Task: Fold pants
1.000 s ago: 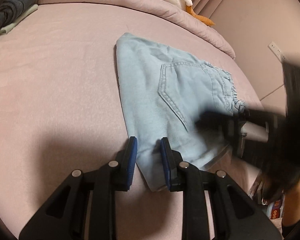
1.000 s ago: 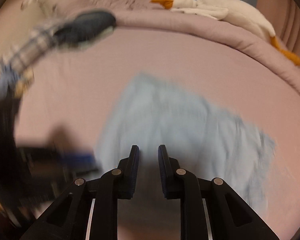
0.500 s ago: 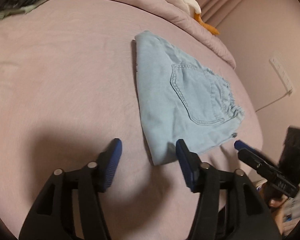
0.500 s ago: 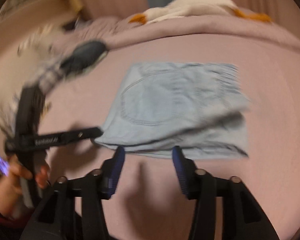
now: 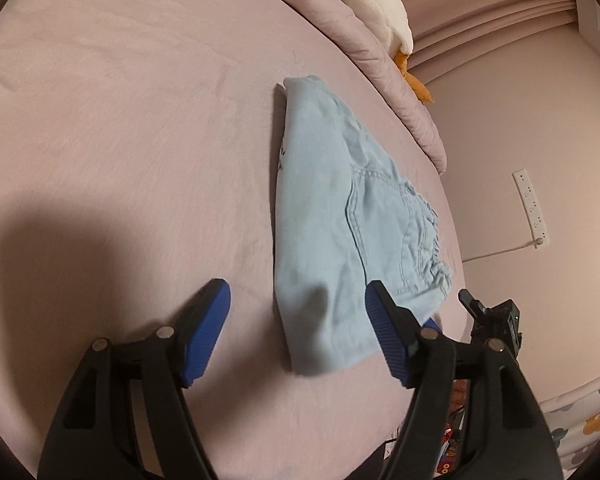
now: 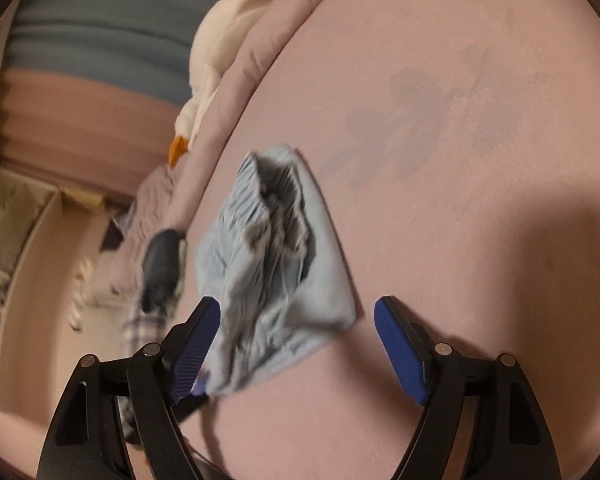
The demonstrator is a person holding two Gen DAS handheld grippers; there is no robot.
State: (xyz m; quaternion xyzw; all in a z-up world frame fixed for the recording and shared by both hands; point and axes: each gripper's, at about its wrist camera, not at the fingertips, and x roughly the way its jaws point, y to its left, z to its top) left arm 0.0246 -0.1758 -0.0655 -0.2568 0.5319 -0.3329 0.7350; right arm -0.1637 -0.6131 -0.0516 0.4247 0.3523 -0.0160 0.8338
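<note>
Light blue denim pants lie folded into a compact bundle on the pink bed, back pocket up. My left gripper is open, its blue pads on either side of the bundle's near corner. My right gripper is open too, straddling the gathered waistband end of the pants, seen from the bed's side. The right gripper's black tip shows past the bundle's right edge in the left wrist view.
A rolled pink quilt with a white goose plush lies along the far edge of the bed. Dark and plaid clothes are piled near one edge. A wall power strip is on the right.
Both grippers went from nearly shut to wide open. The left one tilted to look along the bundle. The right one swung around to the waistband end.
</note>
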